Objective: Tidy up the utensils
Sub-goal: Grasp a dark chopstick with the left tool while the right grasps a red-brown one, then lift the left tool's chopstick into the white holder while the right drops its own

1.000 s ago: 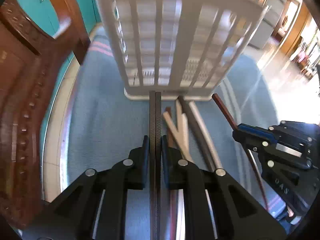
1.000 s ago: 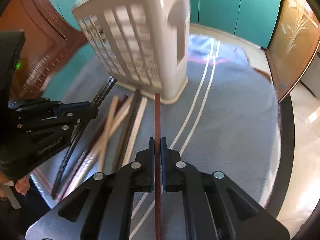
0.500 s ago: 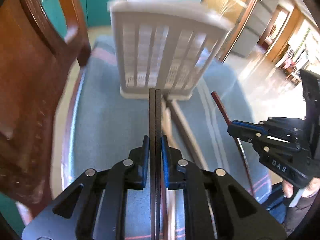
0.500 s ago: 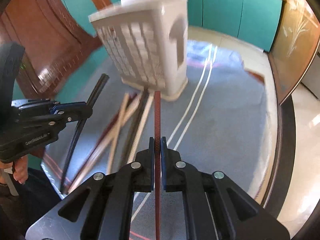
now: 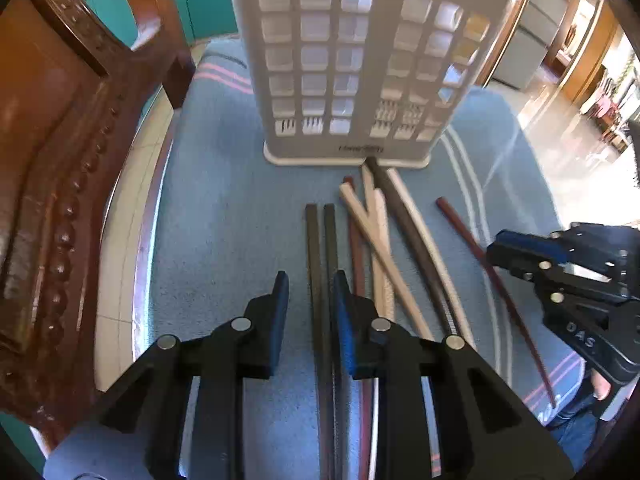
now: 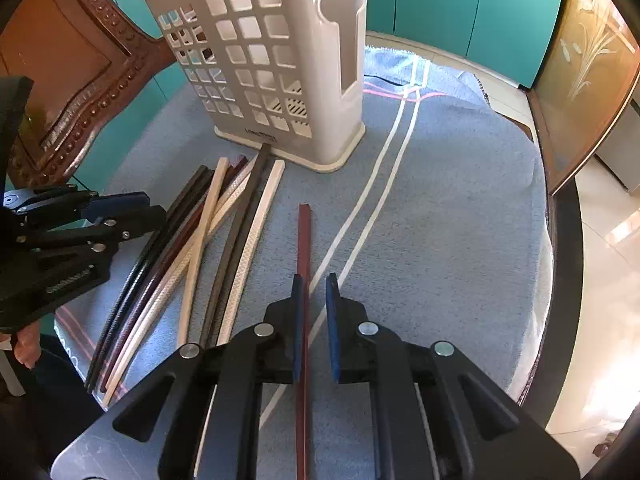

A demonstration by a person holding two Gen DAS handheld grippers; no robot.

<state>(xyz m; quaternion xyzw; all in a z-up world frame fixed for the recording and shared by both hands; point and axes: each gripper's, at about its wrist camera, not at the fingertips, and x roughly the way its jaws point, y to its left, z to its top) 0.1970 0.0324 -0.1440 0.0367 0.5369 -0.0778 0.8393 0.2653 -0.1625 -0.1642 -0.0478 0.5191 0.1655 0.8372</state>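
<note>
A white slotted utensil holder (image 5: pixel 352 64) stands upright on the blue cloth; it also shows in the right wrist view (image 6: pixel 276 68). Several chopsticks lie in a loose bundle (image 5: pixel 388 232) before it. My left gripper (image 5: pixel 310 284) is open, with a black chopstick pair (image 5: pixel 322 248) lying between its jaws on the cloth. My right gripper (image 6: pixel 316 292) is open, with a dark red chopstick (image 6: pixel 304 248) lying between its jaws, close to the left one. The right gripper shows in the left wrist view (image 5: pixel 560 264), and the left gripper in the right wrist view (image 6: pixel 120 208).
A blue cloth (image 6: pixel 440 200) with white stripes covers the round table. A carved wooden chair (image 5: pixel 52 160) stands at the left. Teal cabinets (image 6: pixel 460 8) are behind. The table's edge (image 6: pixel 560 280) runs at the right.
Both grippers were shut on chopsticks held up toward the holder. Now both have opened and the black pair and the red chopstick lie on the cloth.
</note>
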